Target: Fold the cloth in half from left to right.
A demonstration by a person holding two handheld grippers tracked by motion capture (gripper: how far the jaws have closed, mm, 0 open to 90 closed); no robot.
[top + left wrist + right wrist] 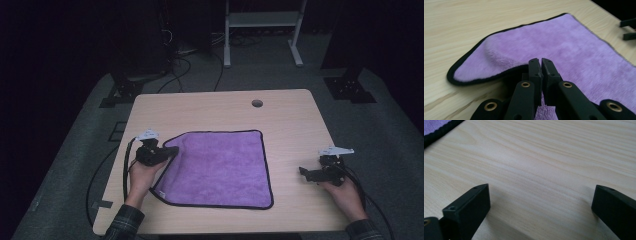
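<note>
A purple cloth (220,167) with a black hem lies spread on the middle of the wooden table (290,120). My left gripper (172,151) is at the cloth's far left corner, shut on its edge. In the left gripper view the jaws (540,61) meet with a fold of the purple cloth (574,45) pinched between them, and the corner is lifted and curled over. My right gripper (303,172) rests low over bare wood to the right of the cloth, open. Its jaws (541,188) stand wide apart with nothing between them, and a bit of the cloth (434,123) shows at the top left.
A round cable hole (257,103) sits near the table's far edge. Beyond the table stand a white metal frame (262,20) and dark stands, with cables on the floor. Each gripper's cable trails off its own side of the table.
</note>
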